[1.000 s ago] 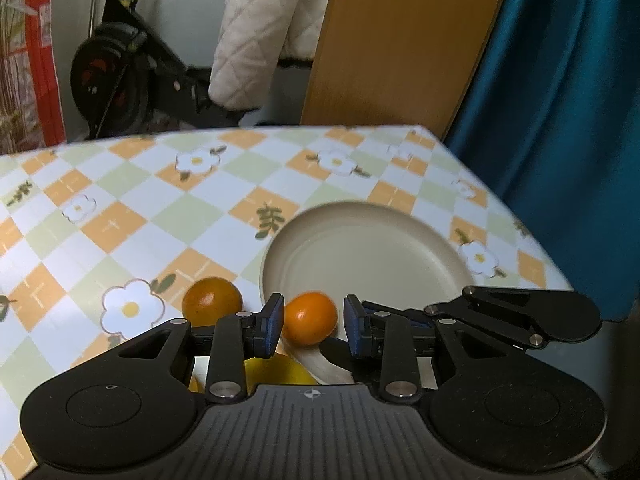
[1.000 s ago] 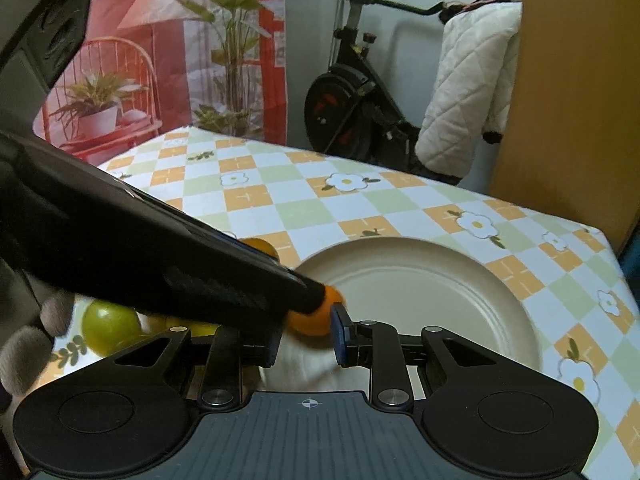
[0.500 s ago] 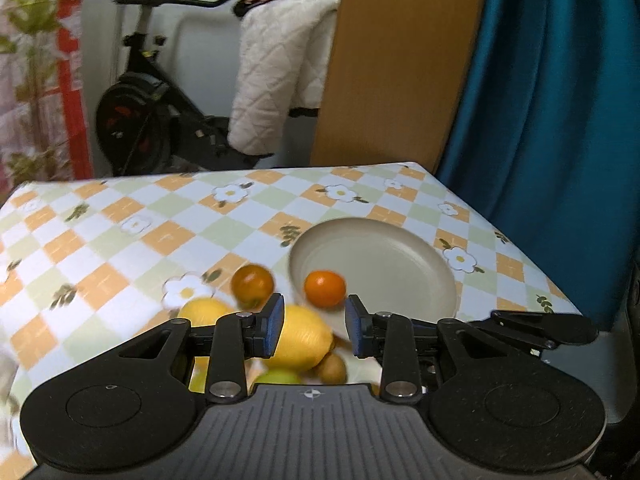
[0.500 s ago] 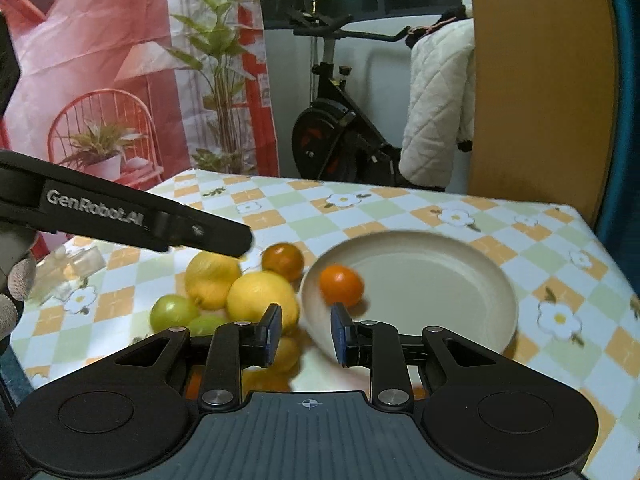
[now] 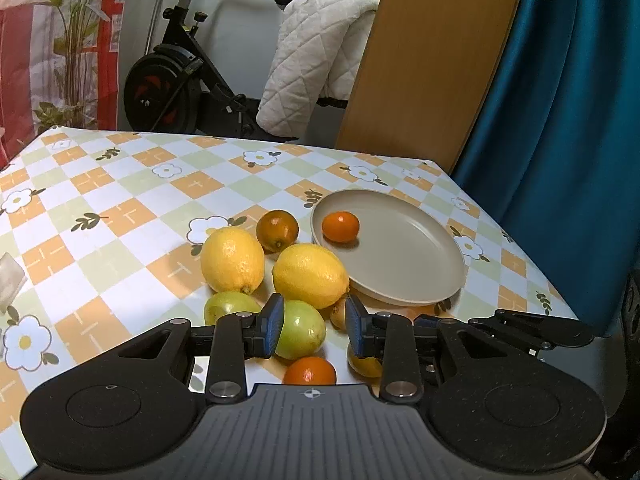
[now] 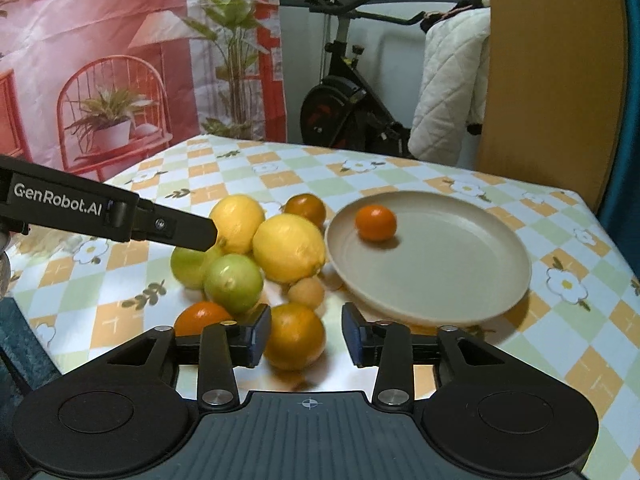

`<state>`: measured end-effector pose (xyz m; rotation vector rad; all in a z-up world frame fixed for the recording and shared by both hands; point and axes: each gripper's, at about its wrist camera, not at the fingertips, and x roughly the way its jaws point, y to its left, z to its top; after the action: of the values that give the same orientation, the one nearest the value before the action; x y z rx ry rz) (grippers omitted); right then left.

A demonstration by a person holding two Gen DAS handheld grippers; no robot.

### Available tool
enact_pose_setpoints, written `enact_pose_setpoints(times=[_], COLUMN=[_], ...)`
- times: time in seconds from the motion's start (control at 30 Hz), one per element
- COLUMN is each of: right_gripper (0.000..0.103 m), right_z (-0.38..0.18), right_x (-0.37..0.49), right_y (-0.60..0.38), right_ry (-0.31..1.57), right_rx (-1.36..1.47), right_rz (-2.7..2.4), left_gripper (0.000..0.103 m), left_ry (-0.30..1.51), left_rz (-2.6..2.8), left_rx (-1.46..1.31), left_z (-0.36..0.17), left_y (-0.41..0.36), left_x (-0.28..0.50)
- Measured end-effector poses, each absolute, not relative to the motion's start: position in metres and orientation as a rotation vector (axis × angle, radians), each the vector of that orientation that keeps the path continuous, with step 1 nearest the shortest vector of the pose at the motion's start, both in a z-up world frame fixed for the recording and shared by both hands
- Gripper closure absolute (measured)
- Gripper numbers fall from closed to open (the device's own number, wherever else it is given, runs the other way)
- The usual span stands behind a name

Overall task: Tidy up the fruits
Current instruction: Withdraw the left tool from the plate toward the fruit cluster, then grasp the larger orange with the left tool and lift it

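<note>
Left wrist view: your left gripper [image 5: 314, 326] stands narrowly parted, gripping nothing, above the fruit heap; one small orange tangerine [image 5: 340, 226] lies on the round beige plate [image 5: 416, 276]. Right wrist view: your right gripper [image 6: 306, 334], jaws just opening and empty, hovers over a larger orange [image 6: 294, 336]; "GenRobot.AI" reads on the other gripper's black arm [image 6: 108, 216].

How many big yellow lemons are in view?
2. One lemon lies far left in the pile; the other lemon sits beside the plate. None seems hidden.
</note>
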<state>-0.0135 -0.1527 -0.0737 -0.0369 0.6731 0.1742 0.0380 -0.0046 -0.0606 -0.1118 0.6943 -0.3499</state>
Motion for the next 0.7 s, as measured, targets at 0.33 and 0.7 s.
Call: enact_pose_setpoints(times=[0.33,0.7], right_gripper=[0.062,0.062], right_z=[-0.075,-0.087], right_x=[-0.013,-0.009], right_y=[-0.151,-0.148], right_ry=[0.688,0.706], right_rx=[-0.031,-0.027], right_rz=[0.193,0.198], left_gripper=[0.068,0.067], left_ry=[0.712,0.787], left_rz=[-0.392,-0.473], left_rx=[-0.116,-0.135], left_z=[-0.067,-0.079], left_y=[-0.009,-0.021], left_x=[0.032,0.041])
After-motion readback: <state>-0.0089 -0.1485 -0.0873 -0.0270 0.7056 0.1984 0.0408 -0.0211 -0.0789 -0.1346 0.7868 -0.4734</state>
